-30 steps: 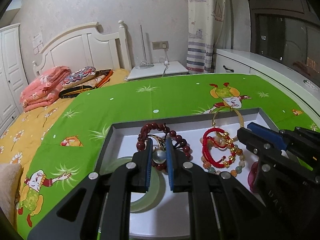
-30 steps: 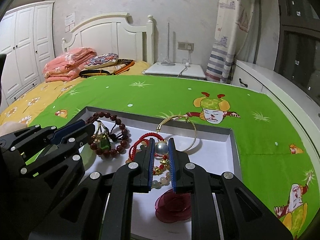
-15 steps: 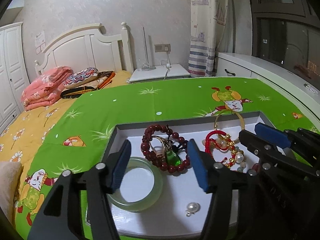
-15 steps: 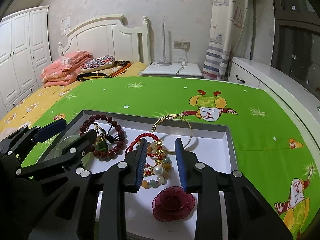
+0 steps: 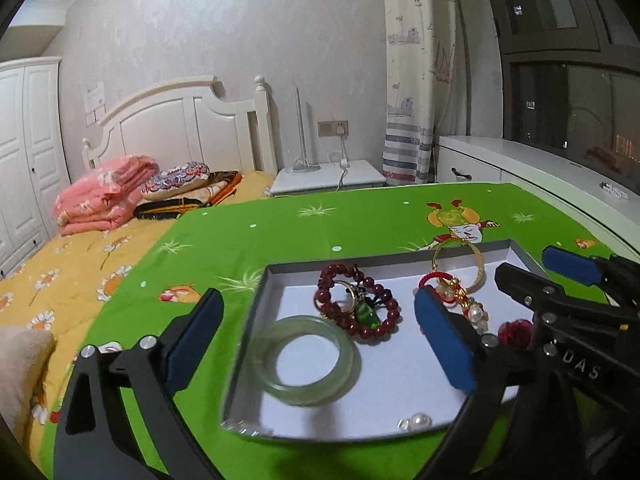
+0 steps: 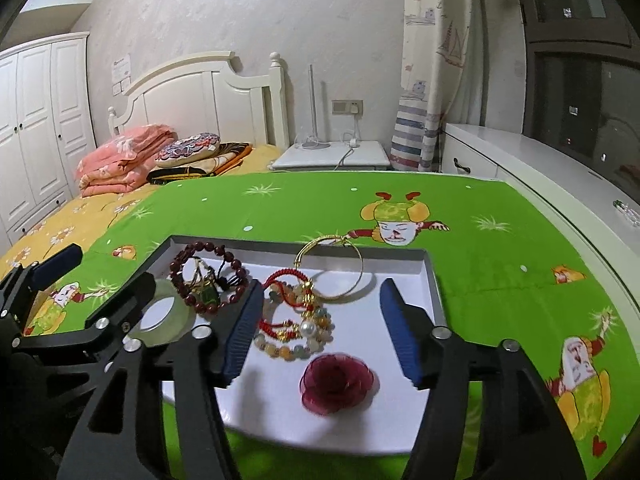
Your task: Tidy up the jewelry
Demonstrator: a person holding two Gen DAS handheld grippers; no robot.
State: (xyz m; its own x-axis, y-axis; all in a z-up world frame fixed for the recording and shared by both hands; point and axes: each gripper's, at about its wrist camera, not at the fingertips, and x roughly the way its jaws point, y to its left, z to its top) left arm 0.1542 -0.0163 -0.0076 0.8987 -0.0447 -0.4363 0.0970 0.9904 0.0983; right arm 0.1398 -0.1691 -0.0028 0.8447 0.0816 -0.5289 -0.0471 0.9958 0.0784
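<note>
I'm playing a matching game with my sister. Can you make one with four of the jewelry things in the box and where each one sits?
Things:
1. jade bangle
2. gold bangle
3. dark red flower
4. loose pearl

Places:
A. leaning on the far wall of the tray
B. near the tray's front edge, seen from the left wrist
C. left side, just in front of the dark red bead bracelet
D. in front of the tangled bead pile, between the open right gripper's fingers

Pairs: 1-C, 2-A, 3-D, 4-B
</note>
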